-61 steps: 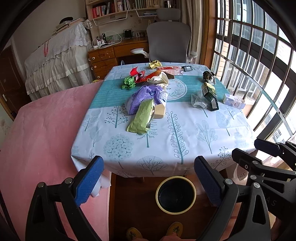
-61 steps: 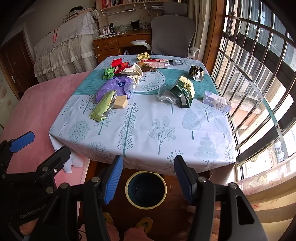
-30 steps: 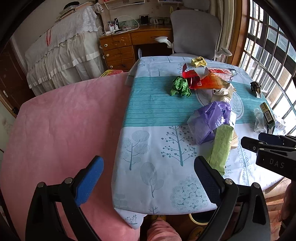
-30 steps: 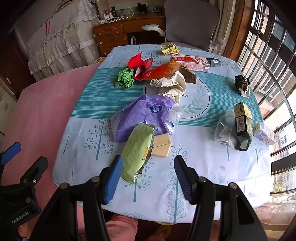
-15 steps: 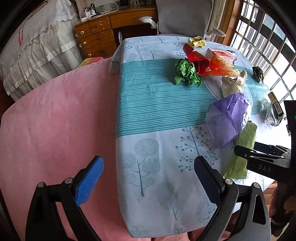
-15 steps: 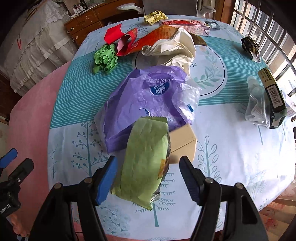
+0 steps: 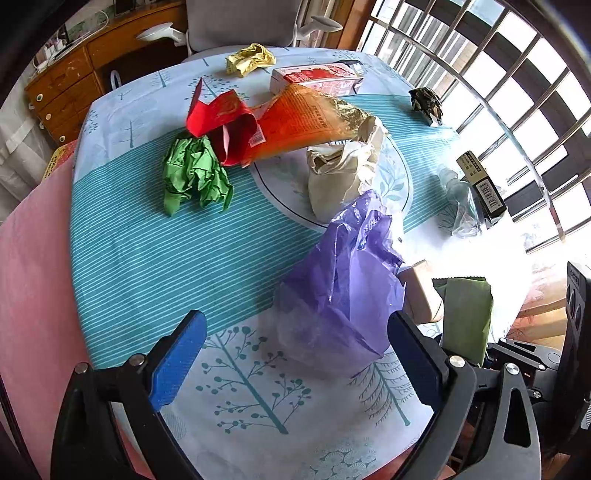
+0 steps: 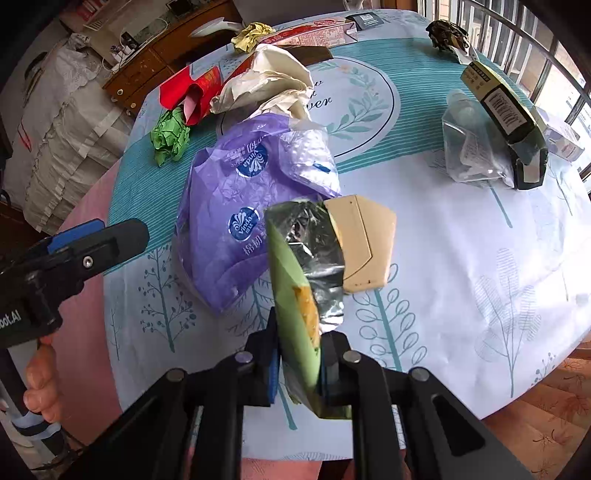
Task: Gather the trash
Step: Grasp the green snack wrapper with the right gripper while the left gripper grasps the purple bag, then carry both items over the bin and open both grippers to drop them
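My right gripper (image 8: 298, 360) is shut on a green foil snack bag (image 8: 295, 302), pinched at its near end above the table; the bag also shows in the left wrist view (image 7: 466, 314). My left gripper (image 7: 295, 354) is open, its fingers straddling the near end of a purple plastic bag (image 7: 343, 288), which also shows in the right wrist view (image 8: 236, 210). A beige box (image 8: 364, 243) lies beside the green bag. Crumpled green paper (image 7: 194, 173), red paper (image 7: 221, 122), an orange wrapper (image 7: 310, 122) and a cream paper bag (image 7: 343, 170) lie farther back.
The table (image 7: 147, 251) has a tree-print cloth. At the right lie a dark green box (image 8: 506, 122), a clear plastic bag (image 8: 469, 147) and a dark crumpled wrapper (image 8: 447, 33). A pink-covered surface (image 7: 33, 277) adjoins the left. Window bars (image 7: 517, 92) are at the right.
My right gripper has closed on the green snack bag and lifted its near end. My left gripper has moved forward and right over the table to the purple bag.
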{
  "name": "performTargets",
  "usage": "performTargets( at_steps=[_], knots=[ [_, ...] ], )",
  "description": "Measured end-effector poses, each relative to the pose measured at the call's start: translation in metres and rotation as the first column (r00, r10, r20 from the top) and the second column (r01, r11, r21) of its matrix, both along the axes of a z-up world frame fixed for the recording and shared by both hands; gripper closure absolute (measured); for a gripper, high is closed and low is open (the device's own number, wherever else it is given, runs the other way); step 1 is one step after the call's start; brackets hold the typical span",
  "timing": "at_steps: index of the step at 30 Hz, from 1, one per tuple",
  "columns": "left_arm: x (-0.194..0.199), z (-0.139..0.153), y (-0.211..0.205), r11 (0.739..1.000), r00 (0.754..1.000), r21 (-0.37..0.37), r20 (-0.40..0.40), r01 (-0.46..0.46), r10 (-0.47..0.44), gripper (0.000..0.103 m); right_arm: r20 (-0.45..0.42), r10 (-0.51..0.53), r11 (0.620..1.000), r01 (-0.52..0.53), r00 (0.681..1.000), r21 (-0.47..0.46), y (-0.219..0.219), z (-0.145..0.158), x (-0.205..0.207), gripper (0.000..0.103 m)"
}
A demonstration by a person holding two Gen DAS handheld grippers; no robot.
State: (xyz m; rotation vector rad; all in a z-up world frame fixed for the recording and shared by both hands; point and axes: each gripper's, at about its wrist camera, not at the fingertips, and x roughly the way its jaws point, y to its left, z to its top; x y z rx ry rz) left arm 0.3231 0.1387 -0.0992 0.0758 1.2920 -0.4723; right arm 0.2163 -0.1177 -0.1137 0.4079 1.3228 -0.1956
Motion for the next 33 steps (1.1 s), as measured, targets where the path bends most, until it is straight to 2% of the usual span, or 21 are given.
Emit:
performTargets(
  at_steps=[5,6,7,8,9,10,11,12,13,15,19,23,29,31,33],
  knots=[
    [0.013,-0.025,-0.032,0.998,0.999,0.054,-0.040,0.037,-0.035,0.006,0.044,-0.058,0.998,0.057,0.997,0.015,-0.018,0.016,-0.015,0.090],
    [0.014,-0.029,-0.036,0.997,0.998,0.070,-0.046,0.037,-0.033,0.008,0.048,-0.061,0.998,0.061,0.997,0.013,-0.022,0.018,-0.019,0.090],
    [0.014,-0.034,-0.039,0.996,0.998,0.079,-0.053,0.037,-0.033,0.023,0.050,-0.063,0.998,0.062,0.997,0.010,-0.024,0.019,-0.021,0.091],
    [0.014,-0.038,-0.042,0.996,0.997,0.082,-0.072,0.041,-0.036,0.032,0.051,-0.062,0.998,0.062,0.997,0.010,-0.025,0.020,-0.024,0.091],
    [0.013,-0.043,-0.044,0.996,0.995,0.085,-0.094,0.039,-0.031,0.050,0.053,-0.062,0.998,0.061,0.997,0.013,-0.027,0.021,-0.027,0.091],
    [0.011,-0.045,-0.044,0.996,0.994,0.080,-0.104,0.027,-0.019,0.059,0.055,-0.061,0.998,0.060,0.997,0.017,-0.027,0.022,-0.030,0.091],
    [0.008,-0.045,-0.043,0.997,0.995,0.071,-0.104,0.013,-0.005,0.062,0.058,-0.057,0.998,0.056,0.997,0.021,-0.030,0.023,-0.035,0.091],
    [0.005,-0.044,-0.042,0.998,0.995,0.061,-0.102,0.000,0.006,0.074,0.060,-0.050,0.999,0.049,0.997,0.021,-0.031,0.024,-0.038,0.091],
    [0.001,-0.042,-0.040,0.998,0.995,0.056,-0.096,-0.014,0.019,0.080,0.061,-0.041,0.999,0.039,0.997,0.020,-0.034,0.026,-0.045,0.091],
    [-0.009,-0.035,-0.035,0.997,0.996,0.057,-0.062,-0.052,0.056,0.088,0.064,-0.014,1.000,0.013,0.998,0.016,-0.035,0.027,-0.051,0.092],
    [-0.038,-0.011,-0.017,0.986,0.987,0.055,0.019,-0.160,0.159,0.092,0.090,0.044,0.999,-0.046,0.995,0.023,-0.043,0.033,-0.067,0.092],
    [-0.081,0.018,-0.007,0.961,0.957,0.044,0.108,-0.274,0.268,0.092,0.124,0.118,0.992,-0.123,0.985,0.029,-0.055,0.038,-0.088,0.092],
    [-0.180,0.050,-0.010,0.909,0.891,-0.025,0.189,-0.415,0.412,0.092,0.167,0.238,0.967,-0.250,0.957,0.054,-0.068,0.041,-0.130,0.092],
    [-0.217,0.050,-0.022,0.901,0.879,-0.061,0.200,-0.430,0.433,0.092,0.178,0.295,0.951,-0.306,0.939,0.037,-0.069,0.039,-0.147,0.092],
    [-0.251,0.044,-0.036,0.899,0.878,-0.086,0.193,-0.429,0.437,0.092,0.172,0.345,0.935,-0.353,0.923,0.020,-0.068,0.033,-0.167,0.092]
  ],
)
